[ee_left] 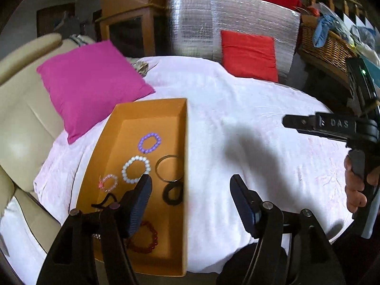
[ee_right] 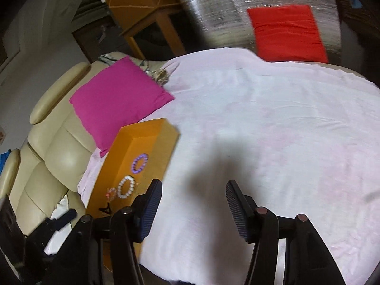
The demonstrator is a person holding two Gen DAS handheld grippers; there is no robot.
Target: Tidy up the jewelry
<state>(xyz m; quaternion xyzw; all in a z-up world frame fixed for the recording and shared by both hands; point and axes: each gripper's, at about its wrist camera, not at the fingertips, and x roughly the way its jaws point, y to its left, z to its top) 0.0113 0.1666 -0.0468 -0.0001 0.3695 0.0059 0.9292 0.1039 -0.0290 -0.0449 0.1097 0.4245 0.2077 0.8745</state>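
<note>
An open orange box [ee_left: 152,109] lies on a white sheet [ee_left: 249,109]. Inside it are a purple bead bracelet [ee_left: 149,142], a white bead bracelet [ee_left: 136,169], a small pink one [ee_left: 108,183], a metal bangle [ee_left: 169,168], a black hair tie [ee_left: 173,193] and a red bead bracelet [ee_left: 144,237]. My left gripper [ee_left: 191,182] hangs open and empty over the box's right wall. My right gripper [ee_right: 194,185] is open and empty above the bare sheet, right of the box [ee_right: 140,130]. The left wrist view shows it [ee_left: 292,122] at the right edge, held by a hand.
A magenta cushion [ee_left: 90,83] lies behind the box, against a cream leather armchair [ee_left: 21,118]. A red cushion [ee_left: 249,54] leans on a silver foil sheet [ee_left: 201,23] at the back. A wicker basket [ee_left: 327,45] with clutter stands at the far right. Wooden furniture stands behind.
</note>
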